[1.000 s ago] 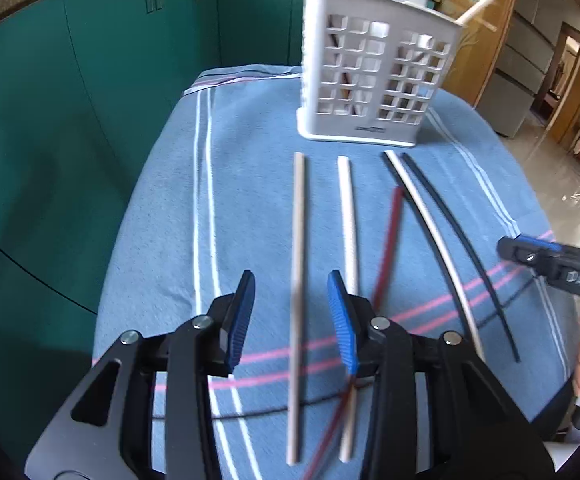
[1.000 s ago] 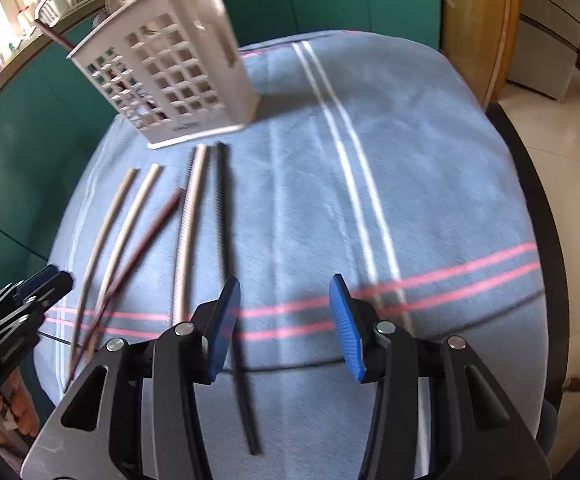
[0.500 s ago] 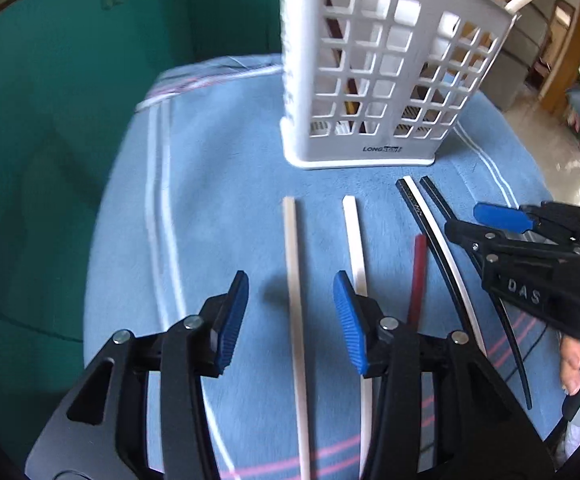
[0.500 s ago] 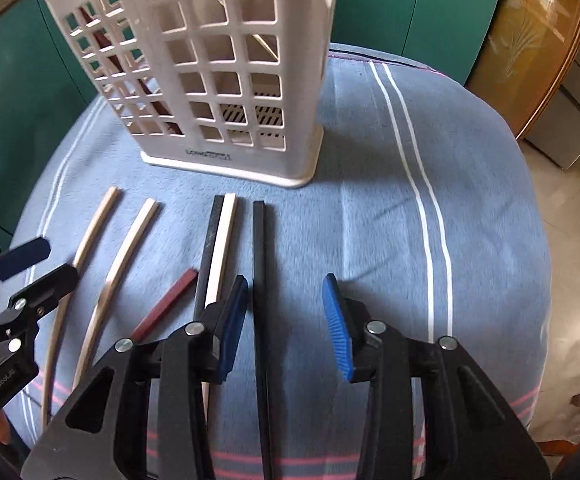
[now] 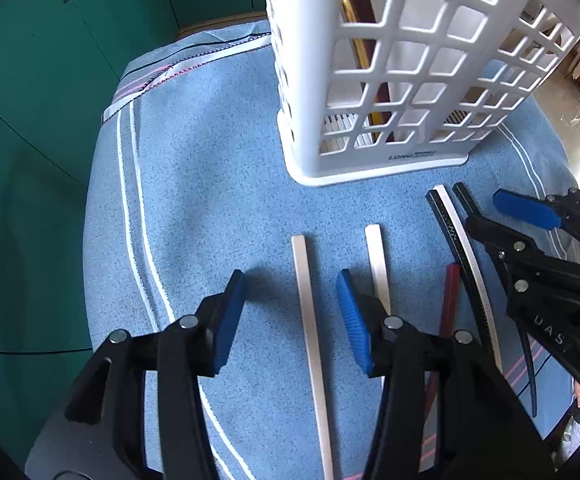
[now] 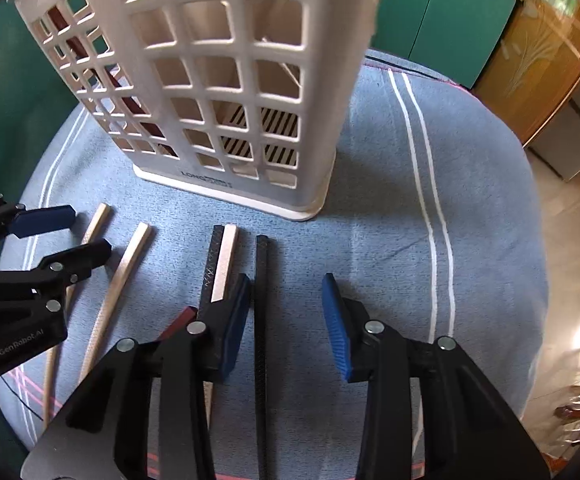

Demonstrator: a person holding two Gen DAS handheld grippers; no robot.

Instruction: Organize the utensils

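Observation:
Several chopsticks lie side by side on the blue striped cloth (image 5: 210,184) in front of a white lattice utensil basket (image 5: 374,80), which holds some sticks. My left gripper (image 5: 290,316) is open, its jaws either side of the leftmost pale chopstick (image 5: 308,320). A second pale chopstick (image 5: 376,256), a dark red one (image 5: 450,296), a black and white pair (image 5: 456,236) and a black one lie to its right. My right gripper (image 6: 286,320) is open over the black chopstick (image 6: 261,320), close to the basket (image 6: 226,92).
Teal cabinets (image 5: 50,80) stand behind and left of the table. A wooden door (image 6: 538,60) and tiled floor are at the right. The cloth edge drops off at the left (image 5: 90,240) and at the right (image 6: 530,240).
Both grippers have moved forward along the chopsticks toward the basket and lower, so the basket now fills the top of both views. Both stay open.

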